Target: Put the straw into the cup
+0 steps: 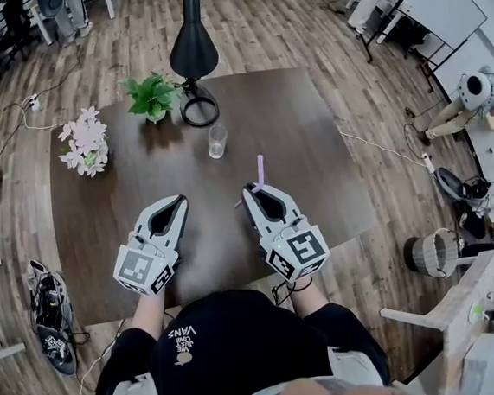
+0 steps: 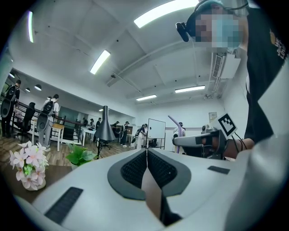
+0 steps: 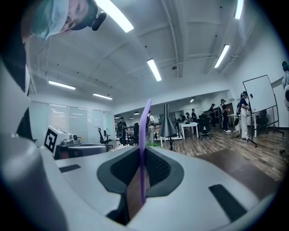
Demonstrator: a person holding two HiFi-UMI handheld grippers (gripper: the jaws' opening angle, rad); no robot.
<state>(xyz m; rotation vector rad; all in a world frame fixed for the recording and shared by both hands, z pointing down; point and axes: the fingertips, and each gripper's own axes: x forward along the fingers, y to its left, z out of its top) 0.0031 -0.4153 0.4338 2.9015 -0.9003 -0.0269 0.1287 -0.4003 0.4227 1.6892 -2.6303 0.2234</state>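
On table (image 1: 315, 186): cup (image 1: 216, 140), lamp (image 1: 193, 54) behind it, plant (image 1: 151, 95) left of lamp, flowers (image 1: 83, 140) farther left; straw (image 1: 260, 171) before cup.

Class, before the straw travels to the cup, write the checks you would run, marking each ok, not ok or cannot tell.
1. Thin purple plastic straw clamped in the right tongs: ok.
2. Straw roughly upright above the tongs: ok.
3. Clear glass cup upright on the dark brown table: ok.
4. Path from straw to cup free of the green potted plant and black lamp: ok.
5. Left tongs shut, empty, apart from the cup: ok.
6. Cup free of liquid: cannot tell.
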